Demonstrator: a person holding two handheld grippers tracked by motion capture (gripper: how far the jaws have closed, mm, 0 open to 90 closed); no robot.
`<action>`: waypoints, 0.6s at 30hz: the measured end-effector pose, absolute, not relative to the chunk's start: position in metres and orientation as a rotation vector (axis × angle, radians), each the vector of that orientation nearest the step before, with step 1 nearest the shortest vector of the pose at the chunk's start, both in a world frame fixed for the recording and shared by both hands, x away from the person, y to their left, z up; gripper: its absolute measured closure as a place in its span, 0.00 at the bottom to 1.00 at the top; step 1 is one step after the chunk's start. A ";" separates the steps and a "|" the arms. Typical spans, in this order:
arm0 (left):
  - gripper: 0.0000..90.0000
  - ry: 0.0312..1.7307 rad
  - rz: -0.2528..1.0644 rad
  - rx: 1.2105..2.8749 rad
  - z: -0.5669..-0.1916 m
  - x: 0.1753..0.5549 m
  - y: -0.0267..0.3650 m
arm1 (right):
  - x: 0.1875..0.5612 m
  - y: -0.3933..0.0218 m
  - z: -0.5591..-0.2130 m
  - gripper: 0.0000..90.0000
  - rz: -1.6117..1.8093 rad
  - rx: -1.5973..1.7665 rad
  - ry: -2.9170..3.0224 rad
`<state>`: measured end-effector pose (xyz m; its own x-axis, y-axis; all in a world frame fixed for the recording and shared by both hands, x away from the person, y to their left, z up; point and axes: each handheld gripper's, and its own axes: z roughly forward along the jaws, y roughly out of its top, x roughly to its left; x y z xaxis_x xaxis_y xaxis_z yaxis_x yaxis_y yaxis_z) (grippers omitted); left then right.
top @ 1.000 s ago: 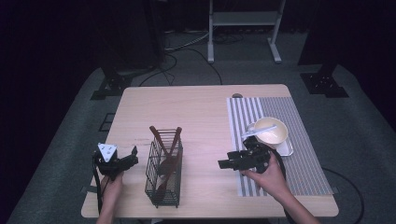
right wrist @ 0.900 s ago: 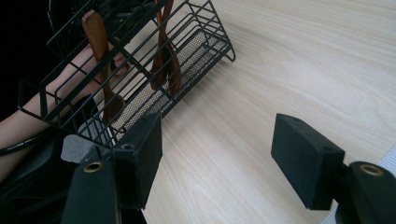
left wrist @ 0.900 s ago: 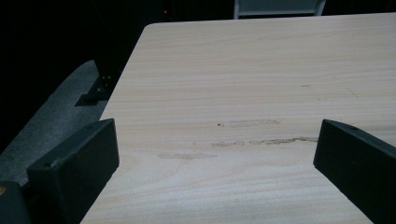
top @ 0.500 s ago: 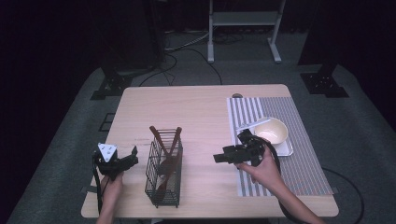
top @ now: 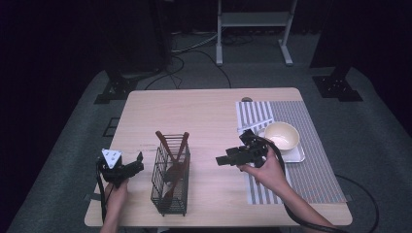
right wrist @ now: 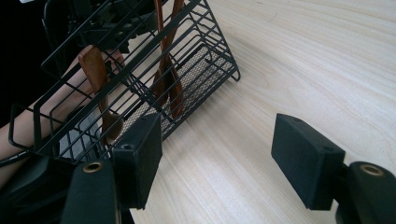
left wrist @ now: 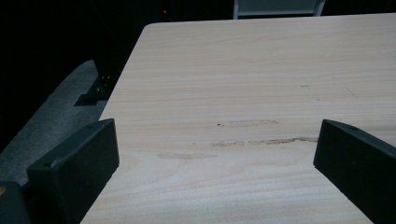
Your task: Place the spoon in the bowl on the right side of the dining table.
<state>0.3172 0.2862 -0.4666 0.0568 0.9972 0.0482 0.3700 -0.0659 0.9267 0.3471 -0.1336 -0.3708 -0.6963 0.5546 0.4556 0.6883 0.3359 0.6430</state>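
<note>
We are pointing the right gripper (top: 222, 159), jaws apart and empty, at the wire basket (top: 170, 180) mid-counter; its wooden utensils (right wrist: 167, 60) look light, stiff, best pinched by upper handles; left gripper (top: 138, 161) also apart

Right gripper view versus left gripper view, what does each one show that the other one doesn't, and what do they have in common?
Right gripper view alone: the black wire basket holding brown wooden utensils, with the person's other forearm behind it. Left gripper view alone: the table's edge and corner, dark grey floor beyond it, and faint scuff marks on the wood. Both share the light wooden tabletop and a pair of black jaws standing wide apart with nothing between them.
</note>
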 end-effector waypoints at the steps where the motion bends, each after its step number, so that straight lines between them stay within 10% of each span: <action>1: 0.00 1.419 1.012 1.552 -0.467 0.317 0.286 | 0.348 -0.133 -0.371 0.36 -1.291 -1.140 -2.439; 18: 0.00 1.416 1.013 1.555 -0.467 0.317 0.286 | 0.360 -0.110 -0.362 0.36 -1.283 -1.108 -2.444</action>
